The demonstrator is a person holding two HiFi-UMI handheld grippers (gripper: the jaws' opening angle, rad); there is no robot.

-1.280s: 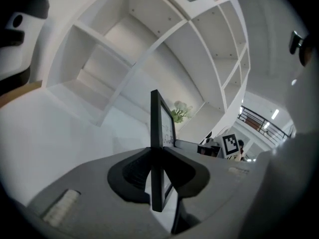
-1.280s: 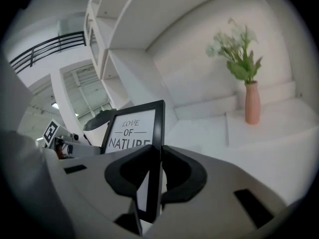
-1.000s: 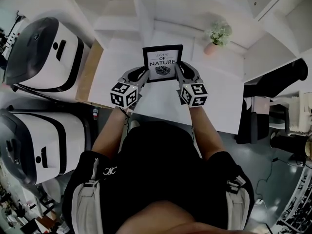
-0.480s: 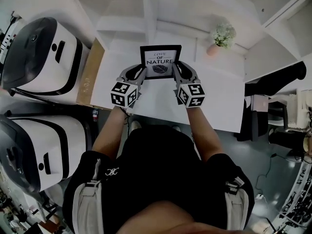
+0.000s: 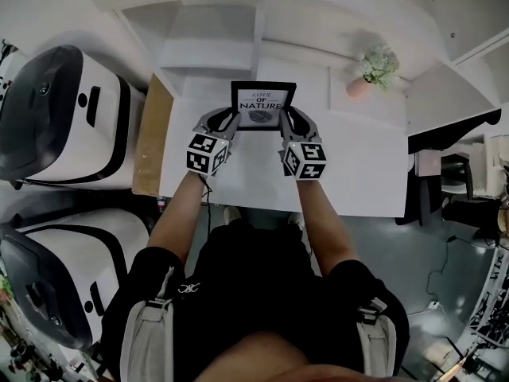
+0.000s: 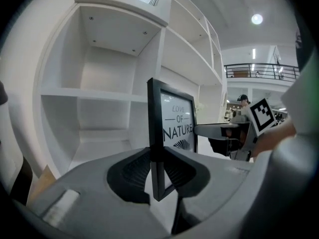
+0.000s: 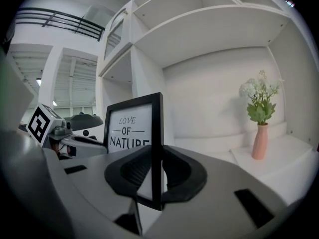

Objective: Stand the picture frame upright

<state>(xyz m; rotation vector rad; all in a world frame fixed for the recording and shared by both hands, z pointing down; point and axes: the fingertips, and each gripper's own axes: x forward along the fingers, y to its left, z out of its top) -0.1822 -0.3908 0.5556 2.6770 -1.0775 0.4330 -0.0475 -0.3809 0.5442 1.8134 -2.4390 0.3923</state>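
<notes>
A black picture frame (image 5: pixel 263 106) with a "LOVE OF NATURE" print is held over the white table (image 5: pixel 238 173), its face toward me and close to vertical. My left gripper (image 5: pixel 231 120) is shut on its left edge and my right gripper (image 5: pixel 292 120) on its right edge. In the left gripper view the black pads of that gripper (image 6: pixel 158 169) squeeze the frame (image 6: pixel 175 126) near its lower corner. In the right gripper view the gripper (image 7: pixel 156 176) clamps the frame (image 7: pixel 130 126) the same way. Whether the bottom edge touches the table is hidden.
White shelving (image 5: pixel 207 38) rises right behind the frame. A pink vase of white flowers (image 5: pixel 372 72) stands at the back right of the table. Two large white and black machines (image 5: pixel 56 110) and a brown board (image 5: pixel 151 134) sit left of the table.
Both grippers have tipped the frame up, so it looks shorter from above. It sits a little nearer the shelves. The grips are unchanged.
</notes>
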